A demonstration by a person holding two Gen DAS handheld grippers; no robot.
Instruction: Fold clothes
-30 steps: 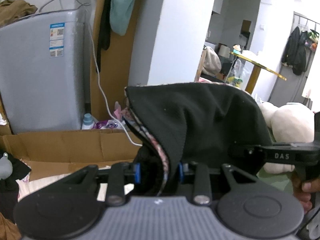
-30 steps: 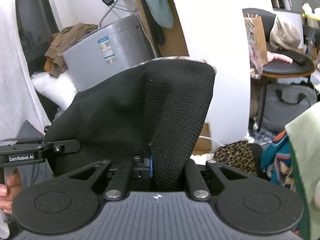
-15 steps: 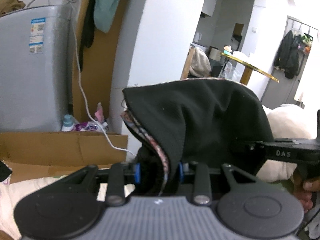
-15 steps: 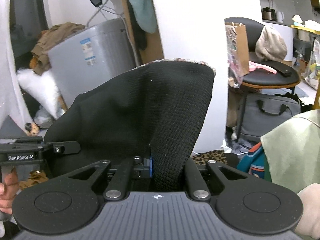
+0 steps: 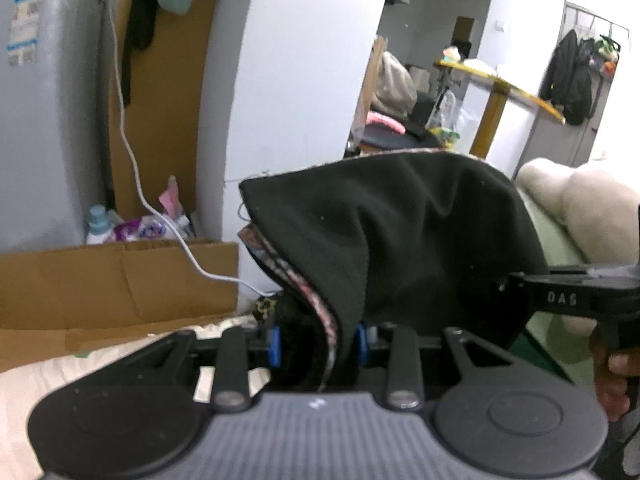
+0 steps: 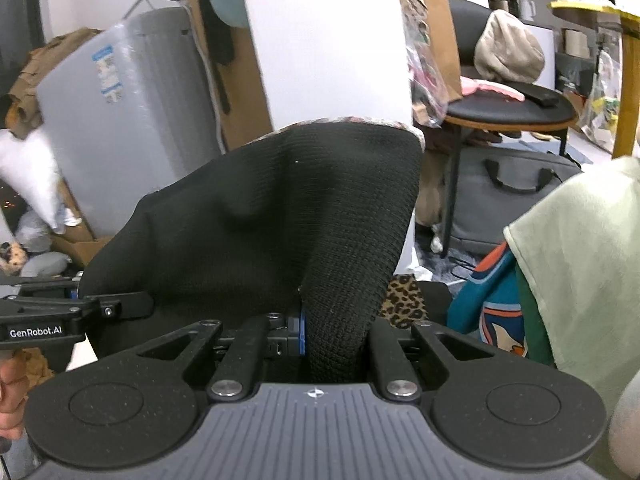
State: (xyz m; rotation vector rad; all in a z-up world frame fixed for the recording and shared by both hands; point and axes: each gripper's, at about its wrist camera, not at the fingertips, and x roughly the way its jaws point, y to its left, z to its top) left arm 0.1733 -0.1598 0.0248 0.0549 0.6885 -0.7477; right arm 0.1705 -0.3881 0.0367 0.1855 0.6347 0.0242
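White capital letters "DAS" stand on the flat black plastic arm of the right tongs (image 5: 576,298), seen at the right edge of the left wrist view. White lettering "GenRobot.AI" stands on the black plastic body of the left tongs (image 6: 40,330), at the left edge of the right wrist view. The tall grey washing machine (image 6: 132,120) carries a blue-and-white sticker (image 6: 107,80); its print is too small to read.

- My left wrist camera sits just behind the left gripper (image 5: 316,344), looking forward and slightly down along its fingers, very near the black cloth (image 5: 400,240) filling the middle.
- My right wrist camera sits the same way behind the right gripper (image 6: 332,336), equally near.
- Both views share the cloth, the grey washing machine (image 5: 44,120) on the left, the white wall (image 5: 288,72), and each shows the other gripper at its edge.
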